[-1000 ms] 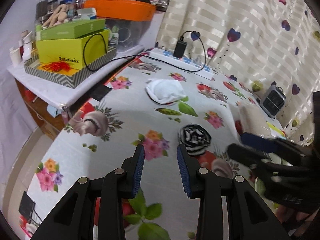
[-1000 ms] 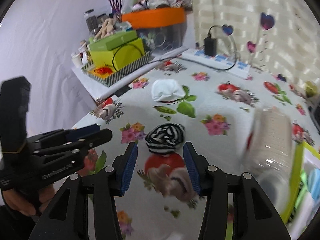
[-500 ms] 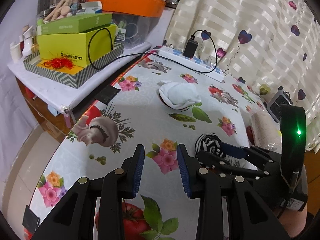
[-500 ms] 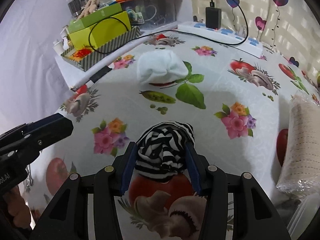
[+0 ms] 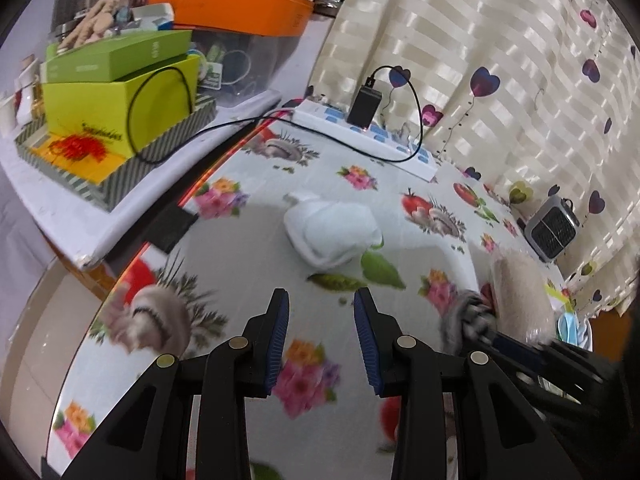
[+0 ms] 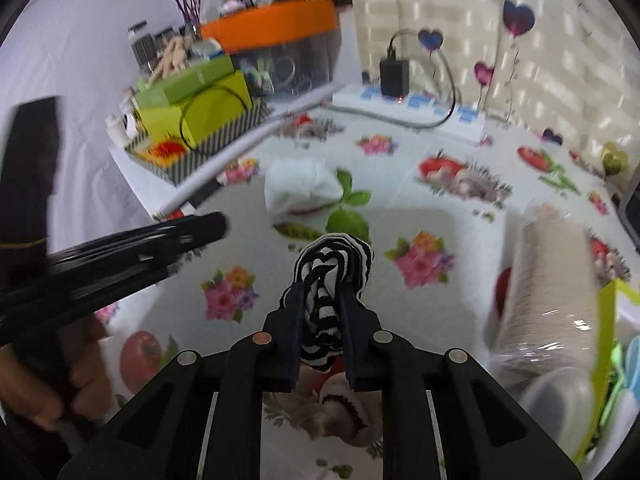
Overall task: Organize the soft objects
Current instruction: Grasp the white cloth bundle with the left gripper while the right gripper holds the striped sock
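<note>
While the right gripper has just been closing, the black-and-white striped sock ball is seen pinched between its blue pads above the floral tablecloth. The left gripper is held with its jaws apart and nothing between them, pointed toward the white sock bundle lying near the power strip.

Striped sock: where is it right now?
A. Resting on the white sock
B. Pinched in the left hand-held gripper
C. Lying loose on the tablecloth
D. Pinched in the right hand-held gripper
D: the right hand-held gripper has just closed and its pads squeeze the striped sock; the left hand-held gripper is open and empty.
</note>
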`<state>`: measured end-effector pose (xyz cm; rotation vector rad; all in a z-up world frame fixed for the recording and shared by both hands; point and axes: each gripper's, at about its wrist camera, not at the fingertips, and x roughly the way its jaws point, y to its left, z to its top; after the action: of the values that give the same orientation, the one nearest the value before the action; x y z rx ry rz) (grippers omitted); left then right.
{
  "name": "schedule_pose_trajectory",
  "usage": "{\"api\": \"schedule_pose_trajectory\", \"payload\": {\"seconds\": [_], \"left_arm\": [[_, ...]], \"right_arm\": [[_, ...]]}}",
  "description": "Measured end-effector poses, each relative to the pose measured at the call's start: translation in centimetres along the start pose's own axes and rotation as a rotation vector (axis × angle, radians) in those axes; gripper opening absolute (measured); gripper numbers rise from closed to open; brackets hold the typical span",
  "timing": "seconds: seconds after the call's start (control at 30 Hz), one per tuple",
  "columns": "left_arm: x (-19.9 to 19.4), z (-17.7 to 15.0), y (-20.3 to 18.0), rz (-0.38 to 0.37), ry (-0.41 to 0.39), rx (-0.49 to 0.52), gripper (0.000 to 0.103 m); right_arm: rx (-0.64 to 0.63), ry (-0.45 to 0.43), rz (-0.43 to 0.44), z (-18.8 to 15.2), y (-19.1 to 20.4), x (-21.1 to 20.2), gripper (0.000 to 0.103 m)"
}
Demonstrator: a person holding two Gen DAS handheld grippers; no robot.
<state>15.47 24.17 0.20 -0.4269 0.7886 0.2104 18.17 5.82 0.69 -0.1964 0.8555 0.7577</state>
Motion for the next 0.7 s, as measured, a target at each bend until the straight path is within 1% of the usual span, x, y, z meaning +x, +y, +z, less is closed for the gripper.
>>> {"api": "schedule_pose_trajectory", "payload": {"seconds": [0.1, 0.27, 0.43, 0.5, 0.57, 0.7], "left_arm": [[1.2, 1.0, -0.5, 0.000, 0.000, -0.003, 0.033], [3.3, 2.7, -0.9, -0.010, 0.007, -0.024, 0.035], [4.8, 4.2, -0.7, -0.020, 0.000, -0.087, 0.039], [5.3, 5.0, -0.6, -0.022, -0.009, -0.116, 0.044], [6.0, 5.6, -0.6, -0.005, -0.011, -0.133, 0.045], [8.4, 5.6, -0.4, 0.017, 0.049, -0.157, 0.046]], "right_arm": [[0.000, -0.034, 0.001, 0.4, -0.3, -1.8, 0.017], [0.002, -0.064, -0.002, 0.7, -0.7, -3.4, 0.017], [0.002, -0.087, -0.007, 0.9, -1.3, -4.5, 0.017], [0.003, -0.094, -0.007, 0.9, -1.5, -4.7, 0.017], [0.003, -0.099, -0.007, 1.0, -1.6, -4.9, 0.017], [0.005, -0.104, -0.006, 0.9, -1.9, -5.0, 0.017]]}}
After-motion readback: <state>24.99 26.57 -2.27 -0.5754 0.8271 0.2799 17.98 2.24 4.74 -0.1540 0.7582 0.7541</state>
